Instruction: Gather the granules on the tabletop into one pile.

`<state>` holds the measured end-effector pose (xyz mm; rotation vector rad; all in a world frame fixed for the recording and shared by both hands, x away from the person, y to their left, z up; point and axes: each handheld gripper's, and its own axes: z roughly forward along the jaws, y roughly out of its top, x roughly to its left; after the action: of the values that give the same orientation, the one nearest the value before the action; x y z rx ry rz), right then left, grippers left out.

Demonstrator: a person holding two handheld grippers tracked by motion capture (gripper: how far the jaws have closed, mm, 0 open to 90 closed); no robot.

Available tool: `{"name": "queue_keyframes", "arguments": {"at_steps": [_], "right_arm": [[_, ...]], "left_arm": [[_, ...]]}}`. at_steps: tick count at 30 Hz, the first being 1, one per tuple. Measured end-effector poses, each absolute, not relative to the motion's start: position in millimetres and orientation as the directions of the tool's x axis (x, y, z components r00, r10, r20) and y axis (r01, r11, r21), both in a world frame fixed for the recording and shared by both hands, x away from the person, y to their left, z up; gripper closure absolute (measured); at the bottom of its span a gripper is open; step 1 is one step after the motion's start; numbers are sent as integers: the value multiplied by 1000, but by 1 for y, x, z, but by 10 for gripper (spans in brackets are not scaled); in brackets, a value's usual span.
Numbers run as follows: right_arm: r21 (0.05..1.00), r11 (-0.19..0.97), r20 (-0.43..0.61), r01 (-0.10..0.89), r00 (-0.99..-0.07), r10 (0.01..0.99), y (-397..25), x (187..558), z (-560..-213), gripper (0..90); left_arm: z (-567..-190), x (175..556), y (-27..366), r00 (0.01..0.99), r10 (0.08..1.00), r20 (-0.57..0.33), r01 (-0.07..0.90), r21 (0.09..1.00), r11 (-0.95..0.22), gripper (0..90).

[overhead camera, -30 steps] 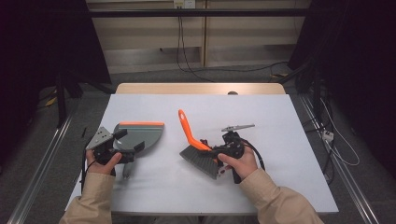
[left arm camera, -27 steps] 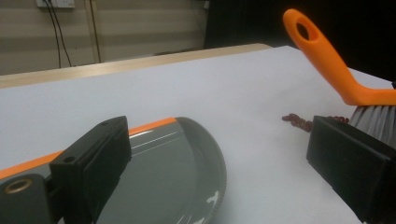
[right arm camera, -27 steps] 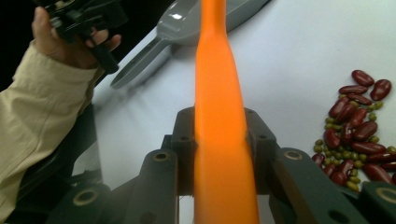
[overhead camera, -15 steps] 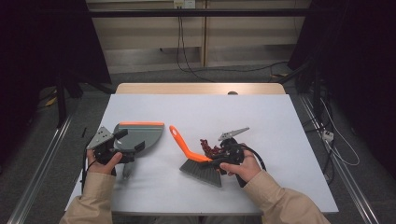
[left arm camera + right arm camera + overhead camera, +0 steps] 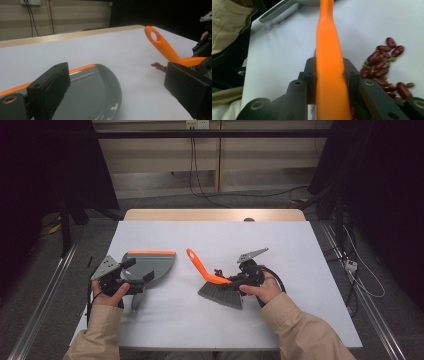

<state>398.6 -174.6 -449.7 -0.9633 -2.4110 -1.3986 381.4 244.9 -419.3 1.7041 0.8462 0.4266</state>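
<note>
Right jaws: clamped on the orange handle of the brush, one jaw pressed to each side of it in the right gripper view.
Left jaws: spread wide in the left gripper view, nothing between the pads; the dustpan's grey pan lies below and ahead of them.
Right gripper: on the table at about 4 o'clock from its middle, held in the person's right hand.
Left gripper: at about 8 o'clock on the table, in the left hand.
Brush: handle rises toward 10 o'clock from the gripper, its looped end in the air; the grey bristle head sits low at 6 o'clock from the grip, on or just over the table.
Dustpan: flat on the table, orange lip toward 12 o'clock, its handle stretching to 6 o'clock past the left gripper; whether the gripper touches it I cannot tell.
Beans: a small heap of dark red beans on the table, just beside the brush handle at 3 o'clock in the right gripper view; between brush and gripper in the high view.
Dustpan to brush: apart, bare table between them.
</note>
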Motion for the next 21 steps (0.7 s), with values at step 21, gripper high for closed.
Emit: {"name": "queue_keyframes", "arguments": {"at_steps": [21], "right_arm": [[726, 338, 431, 600, -779, 456, -184, 422, -450, 708]], "left_arm": [[-420, 382, 245, 677, 723, -138, 315, 942, -115, 62]]}}
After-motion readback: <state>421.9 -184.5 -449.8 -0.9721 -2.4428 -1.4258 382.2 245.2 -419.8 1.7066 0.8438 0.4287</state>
